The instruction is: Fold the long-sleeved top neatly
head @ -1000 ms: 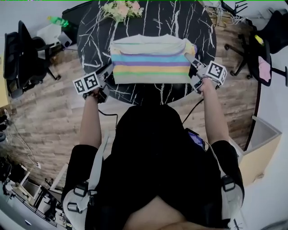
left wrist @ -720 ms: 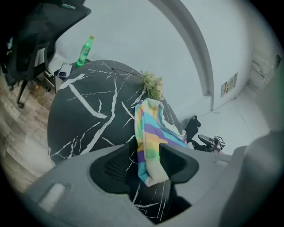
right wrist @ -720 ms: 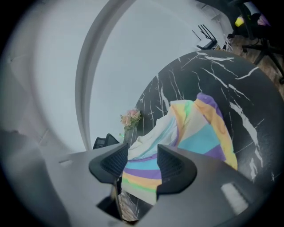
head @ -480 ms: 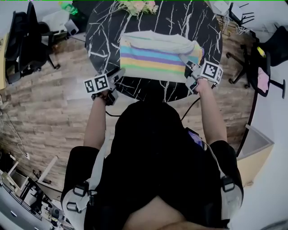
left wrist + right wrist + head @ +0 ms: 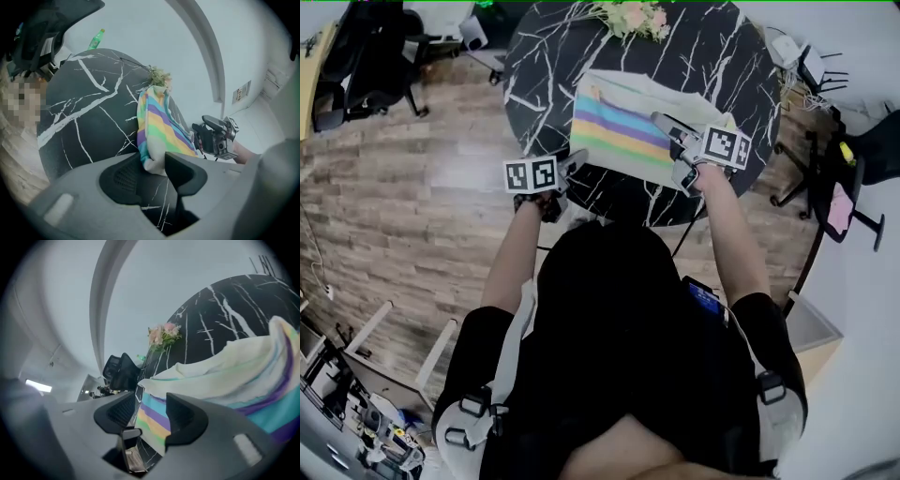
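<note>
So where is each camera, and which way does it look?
Head view: on the person's head, looking down at the table and striped top; shows arms, torso, left tool, right tool.
Left gripper view: rides the left tool, looking along its jaws, which have just been closing on the top's corner; the right tool shows beyond.
Right gripper view: rides the right tool, looking along its jaws, clamped on the top's edge, towards the flowers.
Shared: all show top, table, flowers.

Pastel-striped cream top [image 5: 619,127], black white-veined marble table [image 5: 544,66], pink flowers [image 5: 633,17]
</note>
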Motion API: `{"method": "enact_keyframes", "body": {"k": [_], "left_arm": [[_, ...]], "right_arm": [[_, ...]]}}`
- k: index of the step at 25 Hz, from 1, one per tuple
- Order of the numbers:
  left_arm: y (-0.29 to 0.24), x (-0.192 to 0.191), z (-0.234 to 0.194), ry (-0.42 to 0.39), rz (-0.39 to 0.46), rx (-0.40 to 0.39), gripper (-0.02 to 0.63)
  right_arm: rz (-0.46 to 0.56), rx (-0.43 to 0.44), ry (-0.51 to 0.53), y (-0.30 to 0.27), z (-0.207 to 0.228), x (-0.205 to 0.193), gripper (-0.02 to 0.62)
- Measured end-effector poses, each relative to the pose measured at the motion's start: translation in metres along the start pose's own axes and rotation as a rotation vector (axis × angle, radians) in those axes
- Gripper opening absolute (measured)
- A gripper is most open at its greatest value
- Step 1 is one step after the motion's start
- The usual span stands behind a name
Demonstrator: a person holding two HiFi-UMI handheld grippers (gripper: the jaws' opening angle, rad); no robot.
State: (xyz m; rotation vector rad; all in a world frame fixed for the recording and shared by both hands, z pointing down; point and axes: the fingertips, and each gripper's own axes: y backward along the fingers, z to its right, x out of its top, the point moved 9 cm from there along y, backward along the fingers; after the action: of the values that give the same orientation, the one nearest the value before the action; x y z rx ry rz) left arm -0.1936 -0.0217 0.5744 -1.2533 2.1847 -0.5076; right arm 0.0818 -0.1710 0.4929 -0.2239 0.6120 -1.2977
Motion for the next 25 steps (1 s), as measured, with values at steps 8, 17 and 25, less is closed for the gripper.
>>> {"method": "enact_keyframes", "body": {"k": [8, 17, 25], "left_arm": [[0.002, -0.016, 0.006, 0.062, 0.092, -0.019, 0.067], [0.017, -0.030, 0.013, 0.024, 0.091, -0.005, 0.066], [0.022, -0.036, 0.016, 0.028, 0.122, 0.005, 0.066]], "right_arm": [[-0.124, -0.120, 0.305, -0.094, -0.050, 0.007, 0.210], [-0.221, -0.259, 0.506, -0.164, -0.075, -0.013, 0.221], [-0.229, -0.437, 0.551, -0.205, -0.066, -0.026, 0.221]]}}
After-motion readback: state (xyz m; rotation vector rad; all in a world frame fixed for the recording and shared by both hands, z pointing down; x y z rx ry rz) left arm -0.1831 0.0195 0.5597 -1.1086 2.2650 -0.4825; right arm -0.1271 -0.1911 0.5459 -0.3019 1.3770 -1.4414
